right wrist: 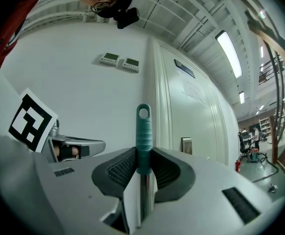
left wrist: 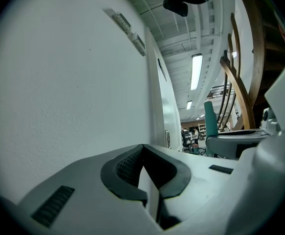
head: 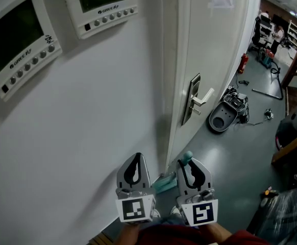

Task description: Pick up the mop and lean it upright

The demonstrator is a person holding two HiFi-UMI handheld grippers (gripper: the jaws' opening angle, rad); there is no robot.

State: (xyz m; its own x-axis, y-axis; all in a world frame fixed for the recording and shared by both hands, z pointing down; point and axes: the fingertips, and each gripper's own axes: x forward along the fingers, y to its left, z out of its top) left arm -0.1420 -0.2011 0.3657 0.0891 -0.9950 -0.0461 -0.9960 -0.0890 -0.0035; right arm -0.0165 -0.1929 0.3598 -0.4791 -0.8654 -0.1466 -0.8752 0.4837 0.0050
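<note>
The mop stands close to upright beside the door frame. Its teal handle end (head: pixel 187 156) with a hanging loop pokes up between the jaws of my right gripper (head: pixel 192 174), and the teal mop head (head: pixel 164 183) rests on the floor below. In the right gripper view the pads of my right gripper (right wrist: pixel 142 163) press on the teal grip (right wrist: pixel 143 133), with the metal shaft below it. My left gripper (head: pixel 134 170) hangs just left of the mop, near the white wall. Its jaws meet at the tips with nothing between them (left wrist: pixel 142 147). The teal grip (left wrist: pixel 210 121) shows to its right.
A white wall (head: pixel 87 111) with two thermostat panels (head: pixel 16 40) fills the left. The white door has a lever handle (head: pixel 198 100). On the grey floor beyond lie a dark round appliance (head: pixel 227 114) and a red fire extinguisher (head: pixel 243 63). Wooden furniture (head: pixel 291 142) stands at the right.
</note>
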